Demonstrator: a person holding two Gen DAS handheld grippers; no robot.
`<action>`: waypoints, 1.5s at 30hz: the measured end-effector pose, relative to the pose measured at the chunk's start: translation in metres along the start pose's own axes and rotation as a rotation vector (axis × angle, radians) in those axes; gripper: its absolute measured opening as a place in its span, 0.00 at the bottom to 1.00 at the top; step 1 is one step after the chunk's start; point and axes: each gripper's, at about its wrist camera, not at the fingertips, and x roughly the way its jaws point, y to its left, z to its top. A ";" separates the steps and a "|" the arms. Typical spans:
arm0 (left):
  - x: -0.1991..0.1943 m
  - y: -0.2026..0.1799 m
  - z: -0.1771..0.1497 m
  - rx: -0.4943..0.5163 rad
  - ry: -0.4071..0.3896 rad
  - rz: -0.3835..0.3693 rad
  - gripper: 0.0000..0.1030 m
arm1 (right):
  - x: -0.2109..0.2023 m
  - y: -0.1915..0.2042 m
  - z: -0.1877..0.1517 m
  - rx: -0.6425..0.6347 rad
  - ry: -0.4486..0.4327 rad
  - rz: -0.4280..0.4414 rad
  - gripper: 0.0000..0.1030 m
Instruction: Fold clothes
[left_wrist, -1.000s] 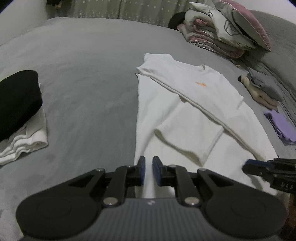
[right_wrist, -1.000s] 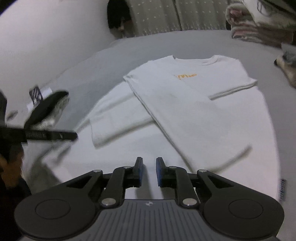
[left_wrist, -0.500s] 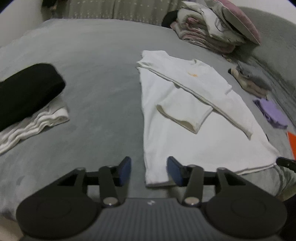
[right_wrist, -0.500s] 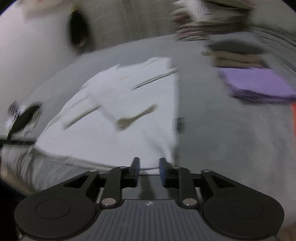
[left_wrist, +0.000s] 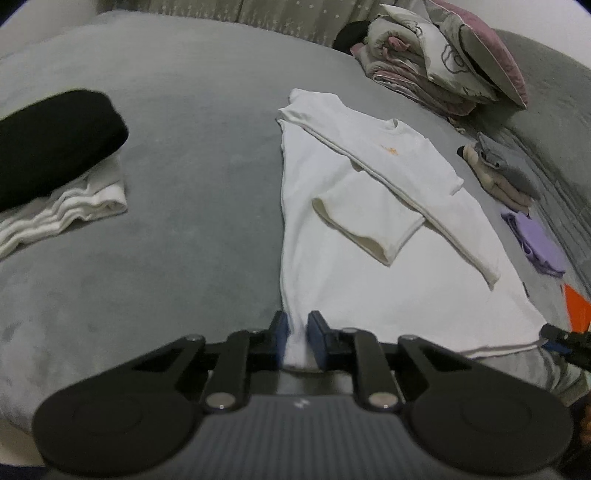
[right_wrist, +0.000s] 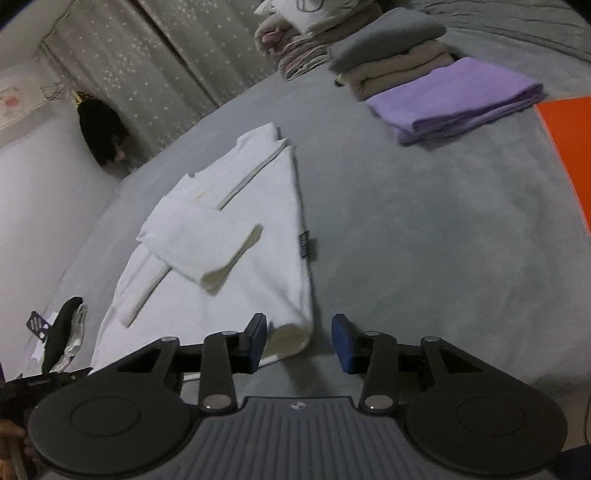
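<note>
A white long-sleeved shirt (left_wrist: 369, 236) lies flat on the grey bed, both sleeves folded across its body. My left gripper (left_wrist: 296, 334) is shut on the shirt's near left hem corner. The shirt also shows in the right wrist view (right_wrist: 236, 258). My right gripper (right_wrist: 299, 338) is open around the shirt's near right hem corner, which lies between the pads without being pinched. The right gripper's tip also shows at the right edge of the left wrist view (left_wrist: 565, 338).
A black garment on folded white ones (left_wrist: 55, 173) lies left. Folded purple (right_wrist: 458, 98), beige and grey clothes (right_wrist: 391, 62) lie right, with an orange item (right_wrist: 569, 147). Quilts and a pillow (left_wrist: 443, 62) are stacked at the back. Grey bed surface (left_wrist: 177, 221) surrounds the shirt.
My left gripper opened, moved to the left hem corner and shut on it. My right gripper swung to the right hem corner and opened around it.
</note>
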 end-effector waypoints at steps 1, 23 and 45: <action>0.000 0.000 0.000 0.001 -0.001 0.003 0.07 | 0.001 -0.001 0.000 0.012 0.002 0.011 0.13; -0.012 0.006 0.000 -0.010 -0.011 0.013 0.07 | -0.024 0.002 -0.010 0.039 -0.095 0.017 0.41; -0.015 0.009 0.002 -0.030 -0.023 -0.006 0.07 | -0.007 -0.015 -0.008 0.171 -0.039 0.027 0.25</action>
